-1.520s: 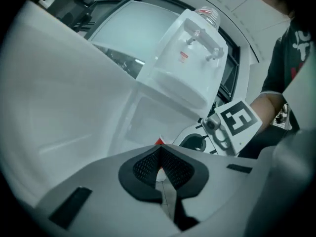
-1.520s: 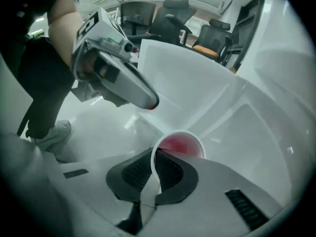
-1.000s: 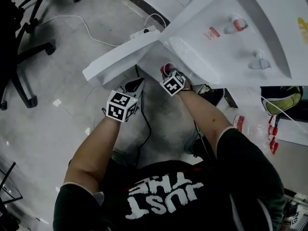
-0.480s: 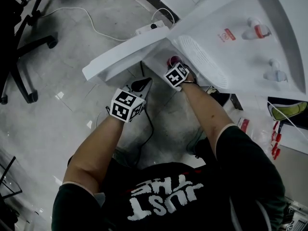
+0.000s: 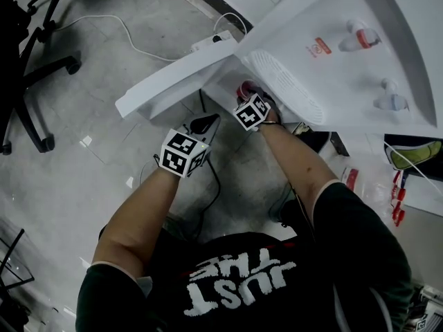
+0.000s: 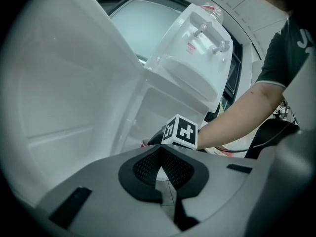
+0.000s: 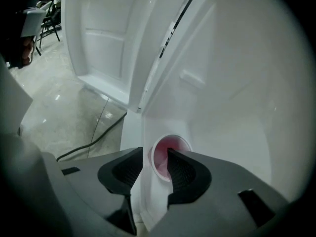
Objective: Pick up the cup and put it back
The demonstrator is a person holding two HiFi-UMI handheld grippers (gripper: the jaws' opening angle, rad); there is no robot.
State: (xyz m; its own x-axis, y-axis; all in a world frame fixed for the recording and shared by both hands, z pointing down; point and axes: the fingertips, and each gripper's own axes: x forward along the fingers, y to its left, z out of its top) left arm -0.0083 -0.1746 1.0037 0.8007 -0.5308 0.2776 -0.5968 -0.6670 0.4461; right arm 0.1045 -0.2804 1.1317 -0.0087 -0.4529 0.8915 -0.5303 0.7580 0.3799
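Note:
A small white cup [image 7: 170,158] with a pink inside sits on the white floor of the dispenser's lower cabinet; in the head view the cup [image 5: 245,89] shows as a red spot under the dispenser. My right gripper [image 7: 154,164] reaches into the cabinet. Its jaws are opening, with the cup's near wall in the gap between the pads, which do not press on it. In the head view, the right gripper [image 5: 252,106] is at the cabinet mouth. My left gripper [image 5: 201,124] hangs outside by the open door, shut and empty, its pads [image 6: 148,164] meeting at the tip.
The white water dispenser [image 5: 332,54] stands over the cabinet, its door [image 5: 173,81] swung open to the left. A power strip [image 5: 208,43] and cable lie on the grey floor behind it. An office chair [image 5: 34,61] stands at far left. A dark cable [image 7: 94,142] runs along the floor.
My right gripper has pushed a little further into the cabinet, toward the cup. The left gripper has barely shifted.

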